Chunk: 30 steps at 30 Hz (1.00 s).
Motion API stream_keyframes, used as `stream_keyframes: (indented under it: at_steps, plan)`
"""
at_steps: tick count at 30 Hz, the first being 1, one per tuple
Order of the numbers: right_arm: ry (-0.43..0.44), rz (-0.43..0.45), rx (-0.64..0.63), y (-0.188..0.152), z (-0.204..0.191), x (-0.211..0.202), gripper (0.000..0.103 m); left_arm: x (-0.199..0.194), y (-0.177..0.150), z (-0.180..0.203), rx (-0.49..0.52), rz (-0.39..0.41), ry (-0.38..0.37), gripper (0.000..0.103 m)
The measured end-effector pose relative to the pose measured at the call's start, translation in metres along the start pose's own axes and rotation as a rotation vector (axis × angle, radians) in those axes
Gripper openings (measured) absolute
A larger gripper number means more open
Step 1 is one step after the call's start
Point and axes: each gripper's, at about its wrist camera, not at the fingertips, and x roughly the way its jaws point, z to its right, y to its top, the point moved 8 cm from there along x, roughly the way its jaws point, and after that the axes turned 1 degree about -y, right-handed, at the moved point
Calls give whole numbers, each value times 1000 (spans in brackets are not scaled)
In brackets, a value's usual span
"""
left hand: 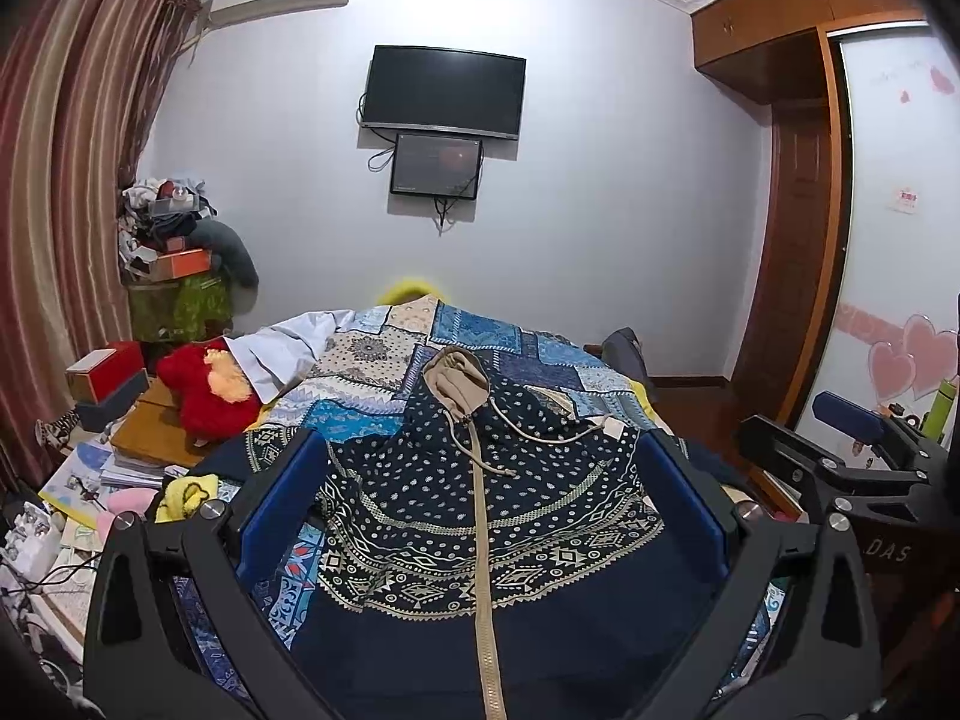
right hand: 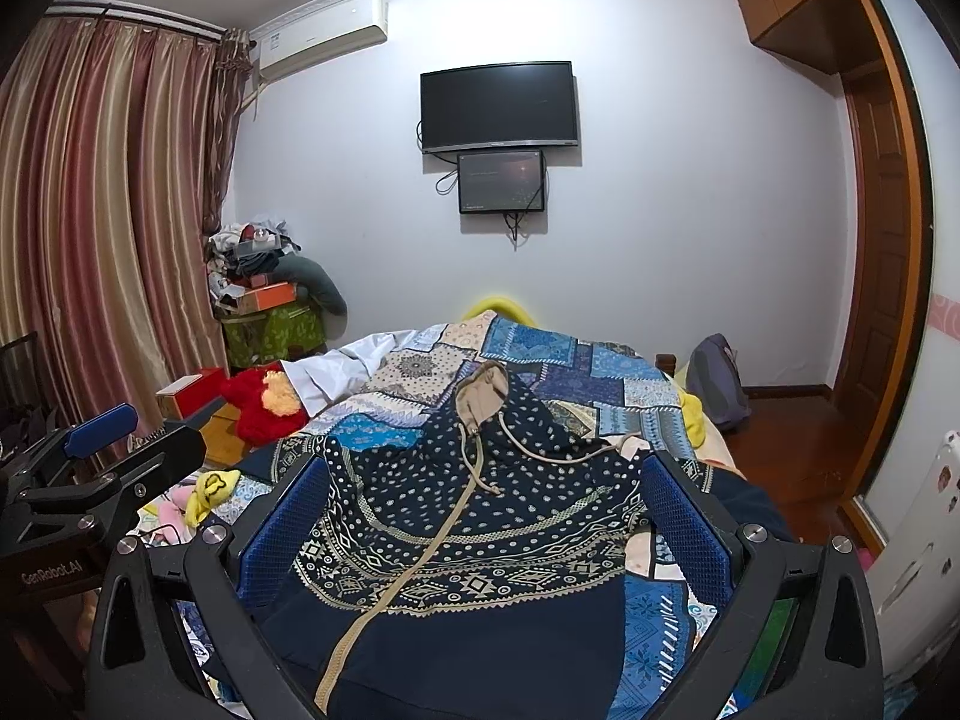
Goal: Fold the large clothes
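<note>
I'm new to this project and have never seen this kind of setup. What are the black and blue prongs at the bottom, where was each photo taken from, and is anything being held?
No robot here: a person carries two handheld grippers, each with a fisheye camera looking along its fingers. One picture comes from the left gripper, the other from the right gripper. The blue-padded prongs are the fingers, spread open in both views, holding nothing. Below them, a navy patterned hoodie lies zip-side up on a patchwork-covered bed, hood pointing away. Each view also catches the other gripper at its edge.
</note>
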Motion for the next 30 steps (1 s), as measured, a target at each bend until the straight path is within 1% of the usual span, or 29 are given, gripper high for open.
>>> stream_keyframes:
  at_steps: [30]
  plan:
    - [0, -7, 4, -2, 0, 2, 103, 4, -4, -2, -5, -8, 6, 103]
